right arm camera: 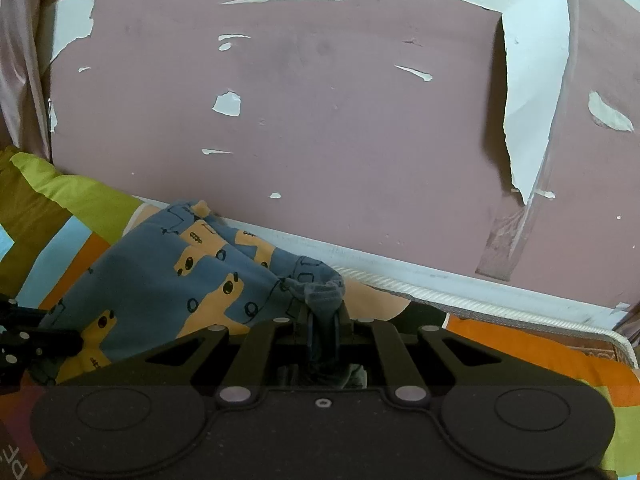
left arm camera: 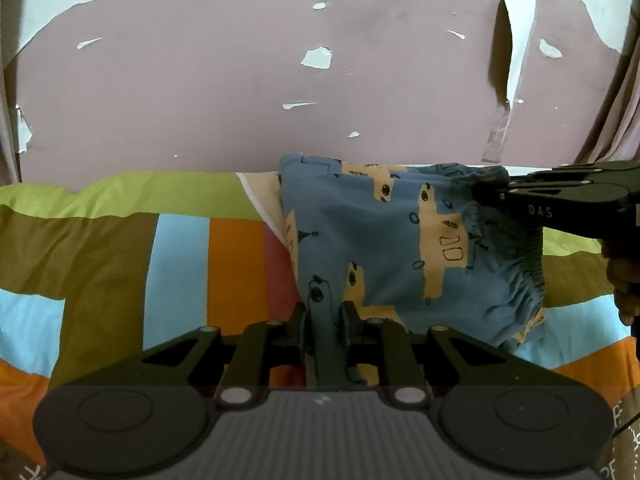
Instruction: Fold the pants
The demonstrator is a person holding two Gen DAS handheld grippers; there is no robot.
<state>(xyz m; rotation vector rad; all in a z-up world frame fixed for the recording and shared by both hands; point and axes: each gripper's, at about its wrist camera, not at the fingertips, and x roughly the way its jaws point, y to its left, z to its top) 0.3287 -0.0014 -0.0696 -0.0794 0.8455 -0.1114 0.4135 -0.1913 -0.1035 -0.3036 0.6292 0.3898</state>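
Observation:
The pants (left arm camera: 384,240) are small, blue with tan patches and black drawings, and have a gathered elastic waistband at the right. They lie bunched on the striped bedspread near the wall. My left gripper (left arm camera: 323,312) is shut on a fold of the pants at their near edge. My right gripper (right arm camera: 323,312) is shut on the bunched waistband end of the pants (right arm camera: 168,276). In the left wrist view the right gripper (left arm camera: 480,192) reaches in from the right onto the pants' far corner. In the right wrist view the left gripper's tip (right arm camera: 76,342) shows at the far left.
The bedspread (left arm camera: 120,264) has green, brown, blue, orange and red blocks. A mauve wall (left arm camera: 256,88) with peeling paint stands right behind the bed. The mattress edge with white piping (right arm camera: 460,296) runs along the wall. A curtain (right arm camera: 20,80) hangs at the left.

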